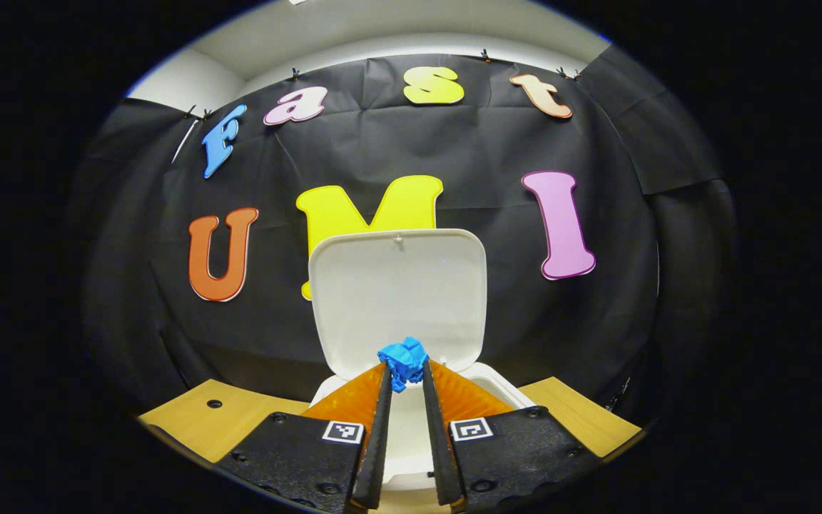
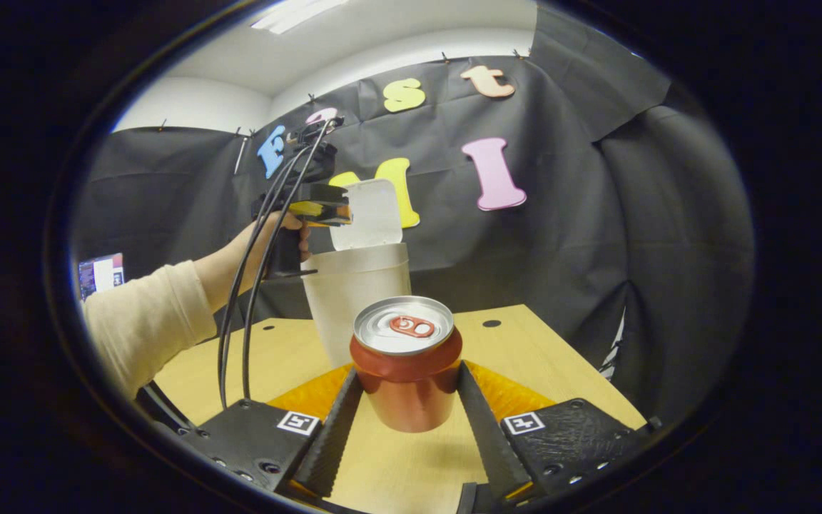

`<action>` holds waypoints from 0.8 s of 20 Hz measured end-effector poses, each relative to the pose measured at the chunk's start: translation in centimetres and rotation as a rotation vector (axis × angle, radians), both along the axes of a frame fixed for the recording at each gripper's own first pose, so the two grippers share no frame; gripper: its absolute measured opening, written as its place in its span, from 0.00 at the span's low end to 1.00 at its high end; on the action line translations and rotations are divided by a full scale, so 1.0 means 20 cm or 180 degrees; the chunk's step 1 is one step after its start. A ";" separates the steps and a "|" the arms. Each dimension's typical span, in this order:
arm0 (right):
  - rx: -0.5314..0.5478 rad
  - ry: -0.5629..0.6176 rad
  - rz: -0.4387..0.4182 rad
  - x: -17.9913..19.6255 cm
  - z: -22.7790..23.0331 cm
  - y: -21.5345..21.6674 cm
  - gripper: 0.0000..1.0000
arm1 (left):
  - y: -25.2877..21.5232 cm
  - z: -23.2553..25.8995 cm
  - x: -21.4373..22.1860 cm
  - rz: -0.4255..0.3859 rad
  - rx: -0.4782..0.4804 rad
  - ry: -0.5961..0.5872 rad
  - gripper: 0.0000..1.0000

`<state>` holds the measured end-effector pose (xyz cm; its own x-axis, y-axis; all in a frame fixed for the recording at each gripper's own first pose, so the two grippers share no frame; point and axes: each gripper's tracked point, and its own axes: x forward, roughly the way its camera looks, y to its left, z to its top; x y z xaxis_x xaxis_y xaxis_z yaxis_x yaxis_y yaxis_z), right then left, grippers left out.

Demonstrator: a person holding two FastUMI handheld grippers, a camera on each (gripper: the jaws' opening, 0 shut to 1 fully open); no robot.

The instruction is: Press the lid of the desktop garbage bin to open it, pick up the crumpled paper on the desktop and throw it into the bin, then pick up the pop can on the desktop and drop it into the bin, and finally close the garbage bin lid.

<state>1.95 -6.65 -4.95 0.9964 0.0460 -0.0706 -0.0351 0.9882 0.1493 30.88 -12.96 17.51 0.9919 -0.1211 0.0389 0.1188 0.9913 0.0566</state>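
Left claw (image 1: 405, 377) pinching crumpled blue paper (image 1: 404, 360) over open white bin (image 1: 411, 428); right claw (image 2: 408, 382) gripping red pop can (image 2: 407, 364) on wooden surface (image 2: 525, 357).

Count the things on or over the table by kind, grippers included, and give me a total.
Bin, lid up: 1
Paper ball, blue, in the left hand-held gripper above the bin: 1
Can, red, between the fingers of the right hand-held gripper: 1
Hand-held grippers: 2
Total: 5
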 end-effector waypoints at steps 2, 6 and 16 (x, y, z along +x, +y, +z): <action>0.0043 -0.0015 -0.0032 0.00 0.00 -0.03 0.78 | -0.01 -0.07 0.03 0.0042 0.0064 0.0107 0.30; 0.0146 0.0037 -0.0068 0.03 -0.04 -0.08 0.78 | -0.02 -0.11 0.05 0.0029 0.0025 0.0178 0.30; 0.0046 -0.0030 -0.0138 0.04 -0.08 -0.11 0.78 | 0.09 -0.19 -0.10 -0.0031 -0.0323 0.0448 0.99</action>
